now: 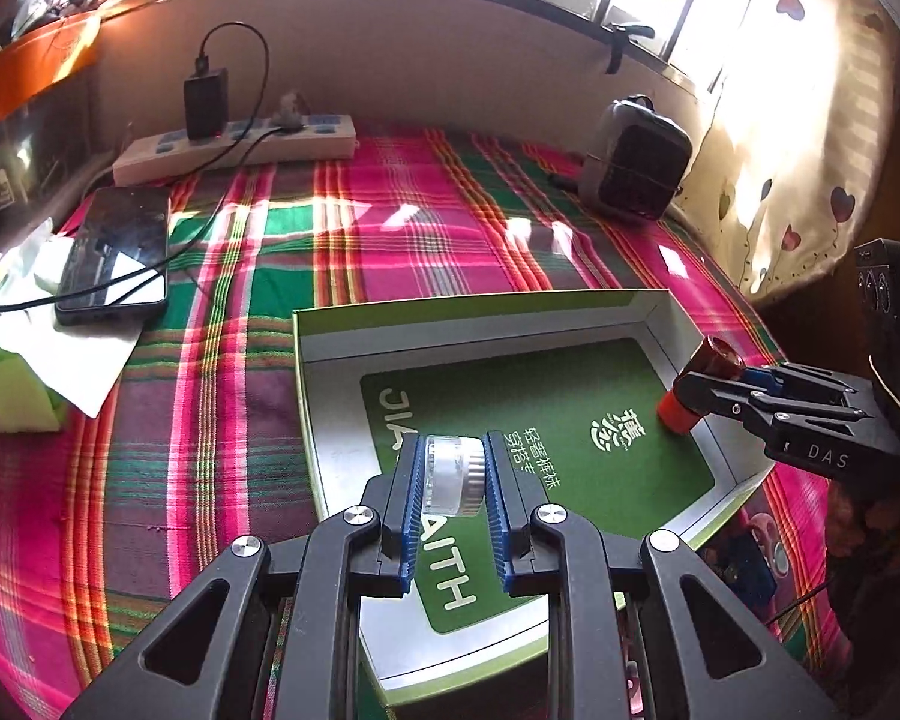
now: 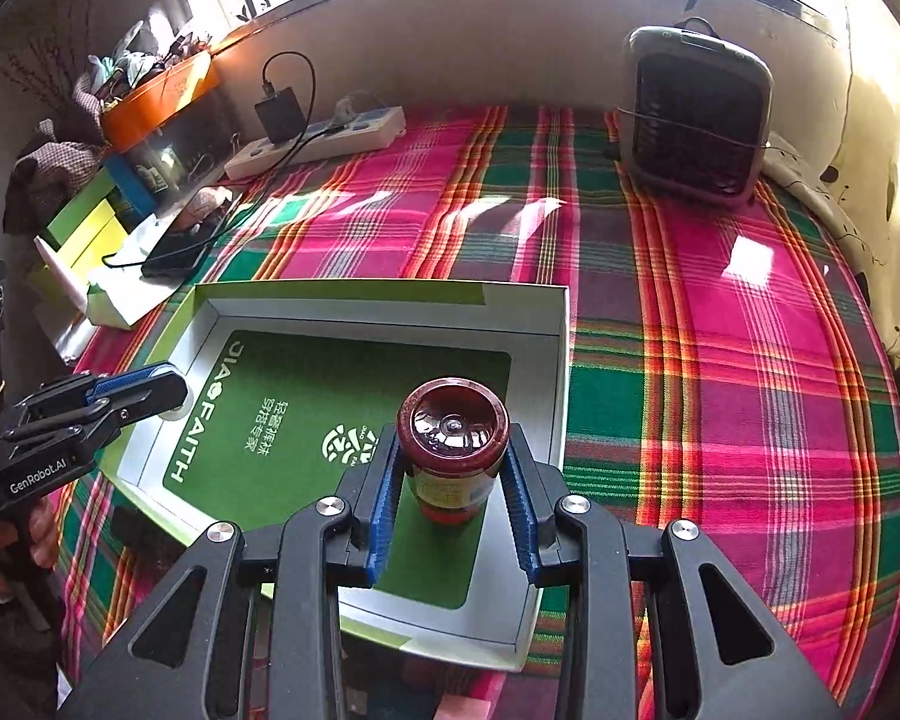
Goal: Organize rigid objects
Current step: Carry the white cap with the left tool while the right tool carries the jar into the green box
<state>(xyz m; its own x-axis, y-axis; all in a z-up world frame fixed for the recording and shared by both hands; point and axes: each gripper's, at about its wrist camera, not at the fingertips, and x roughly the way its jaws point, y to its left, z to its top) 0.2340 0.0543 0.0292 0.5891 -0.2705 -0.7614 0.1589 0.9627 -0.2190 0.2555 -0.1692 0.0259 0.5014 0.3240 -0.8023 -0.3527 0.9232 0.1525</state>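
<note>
A shallow box lid (image 1: 474, 324) with a green printed floor lies open on the plaid cloth; it also shows in the right wrist view (image 2: 558, 360). My left gripper (image 1: 453, 474) is shut on a small clear round jar (image 1: 453, 474), held over the lid's near left part. In the right wrist view the left gripper (image 2: 168, 390) is at the lid's left wall. My right gripper (image 2: 453, 468) is shut on a red bottle with a dark red cap (image 2: 453, 432), its base on the lid's floor. In the left wrist view the bottle (image 1: 699, 381) stands at the lid's right wall, in the right gripper (image 1: 708, 390).
A phone (image 1: 114, 252) on charge lies on white tissue at the left. A power strip (image 1: 234, 147) with a black charger runs along the back wall. A small grey heater (image 2: 696, 114) stands at the back right. A curtain (image 1: 798, 138) hangs at the right.
</note>
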